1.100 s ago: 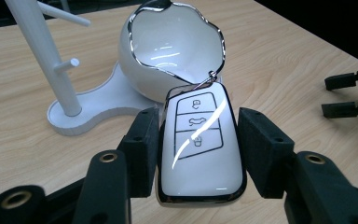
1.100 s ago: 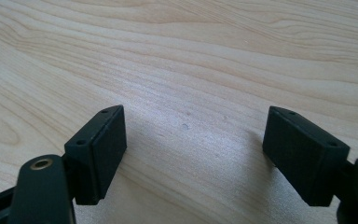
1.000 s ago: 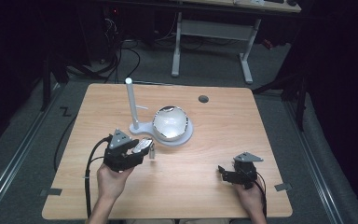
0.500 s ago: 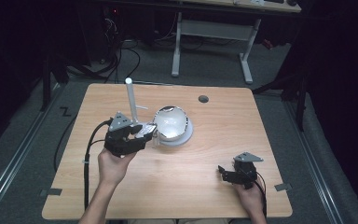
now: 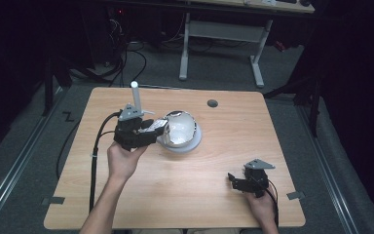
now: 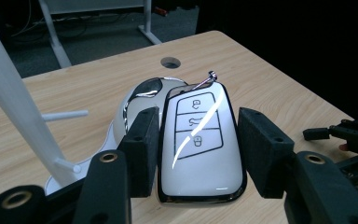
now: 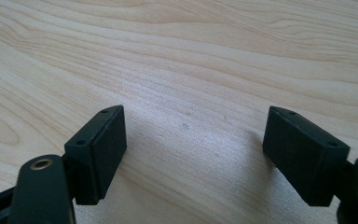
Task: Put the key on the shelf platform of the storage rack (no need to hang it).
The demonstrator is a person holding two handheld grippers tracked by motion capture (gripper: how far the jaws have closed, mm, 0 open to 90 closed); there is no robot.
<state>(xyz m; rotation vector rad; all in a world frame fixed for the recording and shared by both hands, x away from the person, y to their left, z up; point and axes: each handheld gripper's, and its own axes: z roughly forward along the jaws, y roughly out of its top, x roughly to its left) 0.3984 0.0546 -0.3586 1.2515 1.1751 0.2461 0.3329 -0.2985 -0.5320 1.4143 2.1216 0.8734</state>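
Observation:
My left gripper (image 5: 149,130) is shut on a white car key fob (image 6: 200,144) with three buttons and a black rim. The jaws press its two long sides, and its metal loop points away from me. In the high view the fob (image 5: 154,127) hangs above the table, just left of a shiny silver bowl (image 5: 180,127) on a white base. A white upright post with short pegs (image 5: 135,96) rises from that base, behind the gripper. My right gripper (image 5: 236,181) rests low at the table's front right, open, with bare wood between its pads (image 7: 100,149).
The light wooden table (image 5: 253,141) has a round cable hole (image 5: 212,103) near its far edge. The white post (image 6: 14,102) stands close on the left of my left gripper. A black cable (image 5: 95,161) trails from the left gripper off the front edge.
My left gripper has risen from the table with the key fob and moved away from me and to the right, up to the bowl. The right gripper has stayed still.

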